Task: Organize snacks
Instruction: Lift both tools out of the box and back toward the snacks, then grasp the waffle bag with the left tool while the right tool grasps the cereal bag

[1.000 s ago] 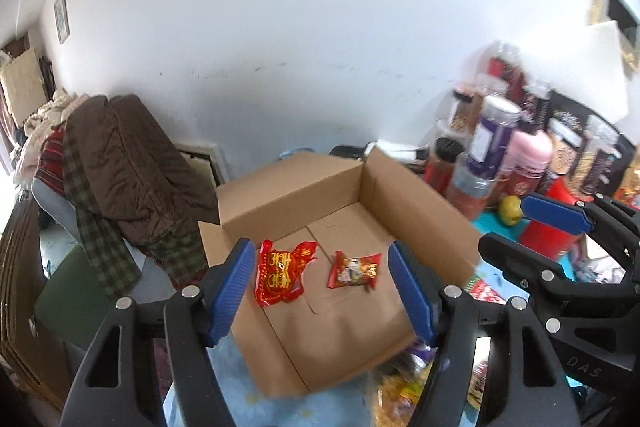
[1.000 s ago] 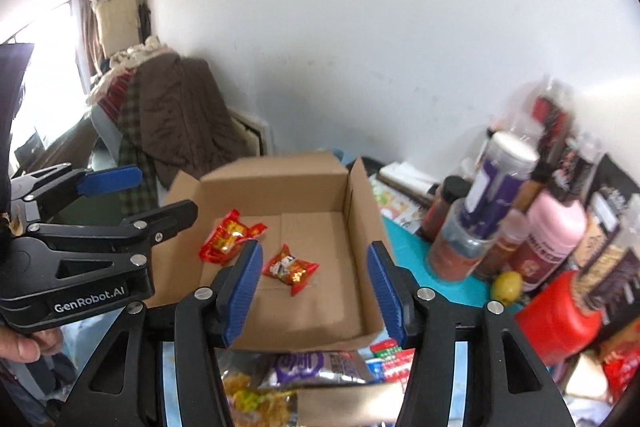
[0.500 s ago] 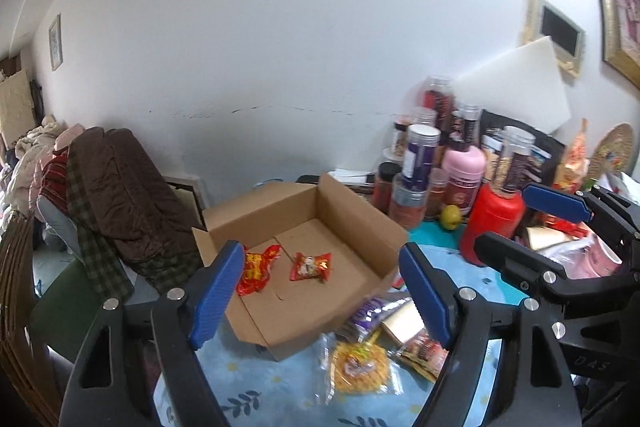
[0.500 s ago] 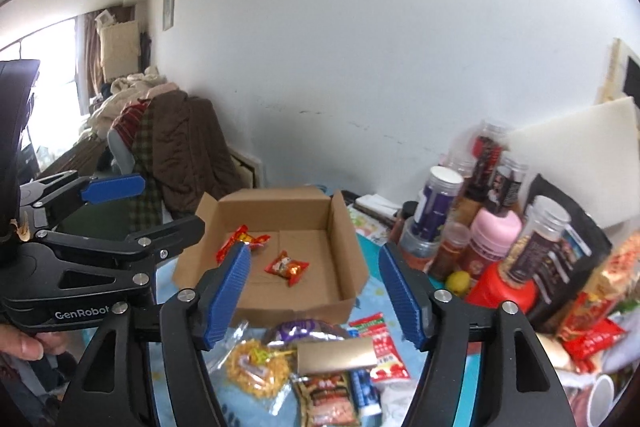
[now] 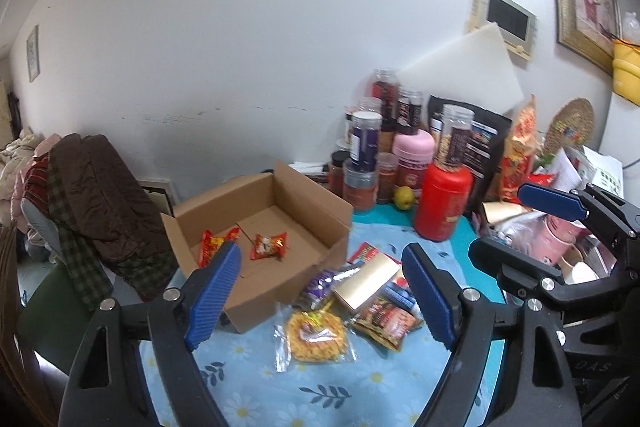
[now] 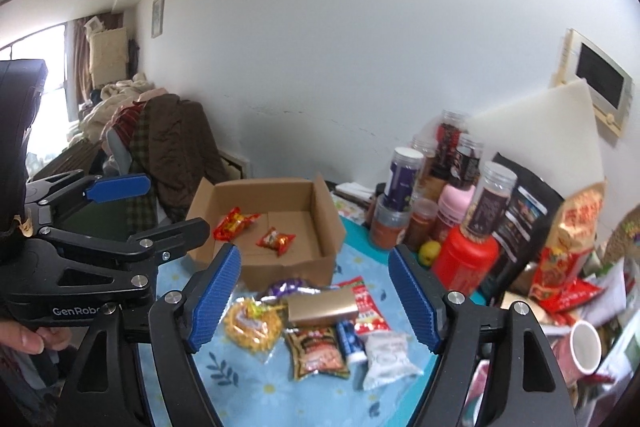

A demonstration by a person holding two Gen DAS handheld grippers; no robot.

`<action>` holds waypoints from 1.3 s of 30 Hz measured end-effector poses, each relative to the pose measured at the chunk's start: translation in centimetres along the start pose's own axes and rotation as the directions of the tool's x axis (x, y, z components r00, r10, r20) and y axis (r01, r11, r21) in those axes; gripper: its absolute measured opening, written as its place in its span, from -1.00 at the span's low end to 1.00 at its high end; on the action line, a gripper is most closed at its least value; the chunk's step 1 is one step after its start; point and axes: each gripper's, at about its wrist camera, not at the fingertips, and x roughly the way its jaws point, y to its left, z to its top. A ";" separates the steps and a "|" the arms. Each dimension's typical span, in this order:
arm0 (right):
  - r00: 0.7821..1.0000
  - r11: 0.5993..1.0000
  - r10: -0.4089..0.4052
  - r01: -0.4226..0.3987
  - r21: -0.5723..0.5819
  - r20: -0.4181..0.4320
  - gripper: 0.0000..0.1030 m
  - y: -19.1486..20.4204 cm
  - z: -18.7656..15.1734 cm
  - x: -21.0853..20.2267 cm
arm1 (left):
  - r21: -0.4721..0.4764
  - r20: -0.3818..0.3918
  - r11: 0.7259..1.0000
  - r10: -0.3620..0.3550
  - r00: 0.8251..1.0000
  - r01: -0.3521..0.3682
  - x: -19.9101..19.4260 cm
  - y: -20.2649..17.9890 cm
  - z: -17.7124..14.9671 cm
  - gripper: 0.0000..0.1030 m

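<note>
Blue pads, left hand-held gripper (image 5: pixel 322 295): jaws apart, nothing between them; have just been opening wider.
Right hand-held gripper (image 6: pixel 316 297): same, spread, empty; jaws also just opened further.
Hand: part of a hand (image 6: pixel 28 337) on the left tool's grip, lower left of right wrist view.
Change: both tools have pulled back from the cardboard box (image 5: pixel 320 219); a second ago the box filled both views, now it sits farther off and the loose snack pile shows below the fingers.
Meaning: reads as a drop-off just finished, both free for the next pick; task early, most snacks not yet boxed.
In box, count: 2 red packets, red wrapper (image 6: pixel 234 221) at left, red candy pack (image 6: pixel 276 239) beside it, apart, flat on the box floor.
Loose on surface, count: about 7 just in front of the box: yellow snack bag (image 6: pixel 252 323), purple pack (image 6: pixel 290 287), gold box (image 6: pixel 322 307), red-white sachet (image 6: pixel 366 307), brown chip bag (image 6: pixel 318 351), blue tube (image 6: pixel 352 341), white pack (image 6: pixel 388 357).
Overlap: gold box lies on neighbours, pile touching.
Surface: blue floral cloth (image 5: pixel 360 387).
Back right: jars and bottles clustered, red bottle (image 5: pixel 442 203) in front; exact count unclear.
</note>
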 end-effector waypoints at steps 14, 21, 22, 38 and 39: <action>0.996 0.996 0.003 0.005 0.088 -0.089 0.54 -1.6 -5.8 2.6 | -0.029 -0.113 0.996 -0.092 0.989 0.090 4.8 -1.2 -4.1 0.61; 0.988 0.992 0.032 -0.013 0.126 -0.150 0.54 -1.9 -8.5 5.4 | -0.060 -0.180 0.994 -0.098 0.979 0.088 7.9 -0.9 -6.8 0.61; 0.987 0.991 0.038 -0.018 0.129 -0.159 0.54 -2.0 -9.0 5.9 | -0.063 -0.188 0.994 -0.095 0.978 0.084 8.3 -0.8 -7.2 0.61; 0.940 0.984 0.114 -0.061 0.169 -0.322 0.54 -2.5 -12.9 13.8 | -0.189 -0.319 0.982 -0.050 0.946 -0.012 15.1 3.8 -11.4 0.61; 0.936 0.983 0.119 -0.064 0.173 -0.331 0.54 -2.5 -13.1 14.3 | -0.197 -0.327 0.980 -0.050 0.944 -0.017 15.5 4.1 -11.6 0.61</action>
